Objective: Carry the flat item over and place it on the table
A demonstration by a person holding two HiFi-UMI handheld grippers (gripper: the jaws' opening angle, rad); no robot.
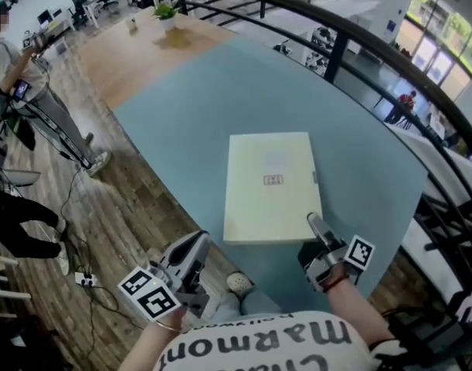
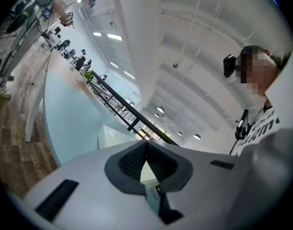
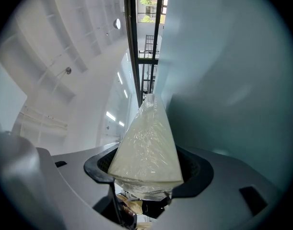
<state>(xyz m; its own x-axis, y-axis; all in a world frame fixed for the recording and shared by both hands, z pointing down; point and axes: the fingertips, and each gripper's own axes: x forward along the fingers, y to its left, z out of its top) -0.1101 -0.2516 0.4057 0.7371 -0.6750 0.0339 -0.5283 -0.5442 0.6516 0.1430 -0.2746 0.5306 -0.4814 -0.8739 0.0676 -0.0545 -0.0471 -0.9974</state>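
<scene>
A flat cream box [image 1: 270, 184] wrapped in clear film lies level over the blue-grey table top [image 1: 220, 91]; whether it rests on it I cannot tell. My right gripper [image 1: 317, 226] is shut on the box's near right corner. In the right gripper view the box [image 3: 148, 147] fills the space between the jaws of that gripper [image 3: 148, 169]. My left gripper [image 1: 195, 250] is shut and empty, just short of the box's near left corner. In the left gripper view the closed jaws [image 2: 147, 150] point toward the pale box [image 2: 112, 135] and the table [image 2: 69, 119].
A black curved railing [image 1: 336, 37] runs along the table's far and right side. A potted plant [image 1: 166, 11] stands on the wooden far end [image 1: 135, 49]. A person [image 1: 11, 60] stands at the left on the wood floor, with cables [image 1: 85, 278] near my feet.
</scene>
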